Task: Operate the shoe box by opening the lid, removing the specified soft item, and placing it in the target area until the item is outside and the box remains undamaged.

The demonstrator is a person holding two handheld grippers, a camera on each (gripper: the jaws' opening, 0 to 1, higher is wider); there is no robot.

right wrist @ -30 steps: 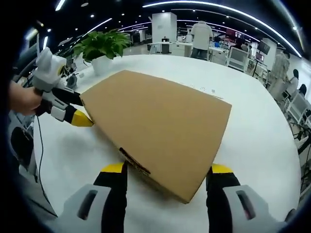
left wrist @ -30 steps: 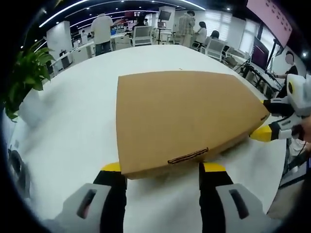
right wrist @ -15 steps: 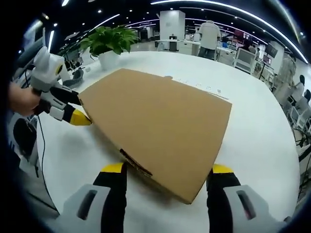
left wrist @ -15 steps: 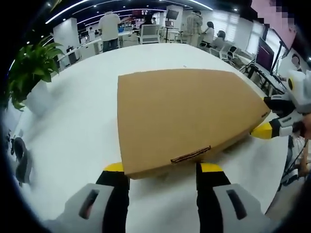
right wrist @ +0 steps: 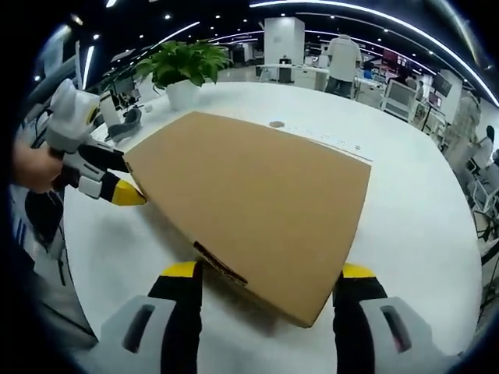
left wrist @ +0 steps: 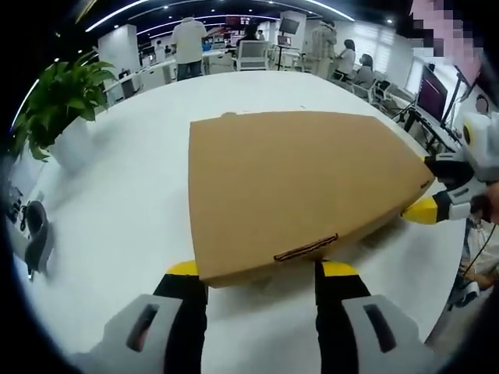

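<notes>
- Left gripper view: the shoe box (left wrist: pixel 300 183) lies closed and flat on the white surface (left wrist: pixel 132 210), straight ahead of the left tool (left wrist: pixel 260 273). Its jaws are spread wide, one to each side of the near corner, at the box's near edge, clamping nothing. The short edge with the dark tuck slot (left wrist: pixel 306 248) faces this tool, and the long axis runs away and to the right, so the lid's opening edge is probably nearest here. The right tool (left wrist: pixel 437 209) sits at the far right corner, its yellow tip just beside the box wall.
- Right gripper view: the same shoe box (right wrist: pixel 257 199) lies ahead of the right tool (right wrist: pixel 269 276), whose jaws are also released and wide, flanking a near edge with a dark mark (right wrist: pixel 221 265). The left tool (right wrist: pixel 117 191), held in a hand (right wrist: pixel 31 167), points at the box's left corner. Whether either tip touches the cardboard is hard to judge. The soft item is inside, unseen.
- Judgement: both tools bracket one end; lifting the lid starts from the slotted edge.
</notes>
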